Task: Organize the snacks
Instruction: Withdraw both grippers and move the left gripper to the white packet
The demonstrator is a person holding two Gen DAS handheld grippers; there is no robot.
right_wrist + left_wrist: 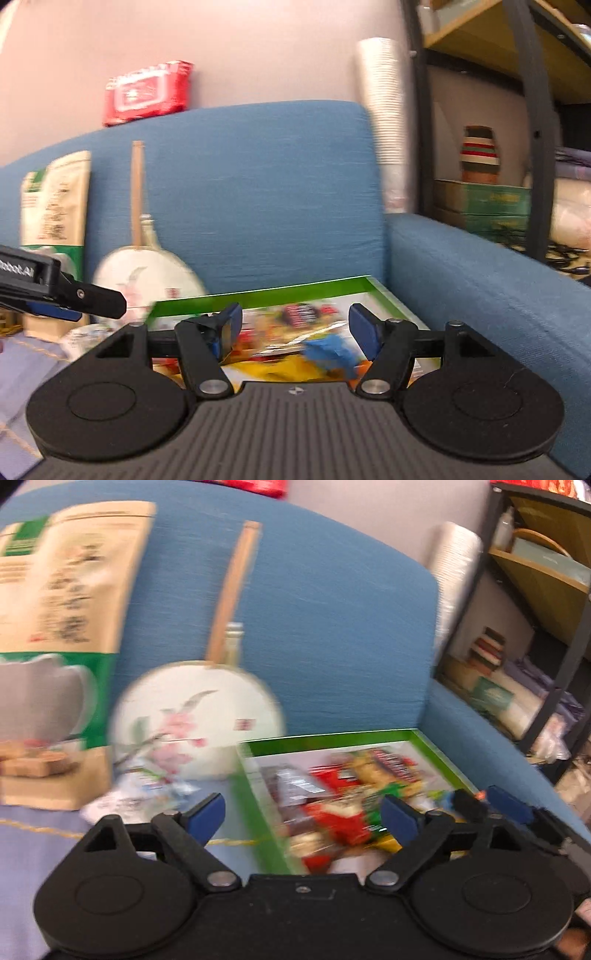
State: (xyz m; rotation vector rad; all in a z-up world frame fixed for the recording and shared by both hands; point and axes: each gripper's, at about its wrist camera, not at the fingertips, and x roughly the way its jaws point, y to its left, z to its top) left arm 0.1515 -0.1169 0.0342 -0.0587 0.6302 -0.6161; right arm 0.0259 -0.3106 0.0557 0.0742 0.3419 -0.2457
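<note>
Snacks (343, 805) sit in the green-rimmed box (332, 737) on the blue sofa seat, right ahead of both claws and partly between their fingers in each view. Left claw (303, 812) wide open, nothing gripped, hovering over the box's near left edge. Right claw (295, 328) also spread open and empty, low over the box (258, 295); a blue wrapper (328, 350) and yellow packet lie just below its gap. Left claw (66, 295) shows at the left of the right wrist view, angled toward the box. Round floral fan (195, 720) and tall tea bag (62, 627) lean on the sofa back, left of the box. Frames blurred.
</note>
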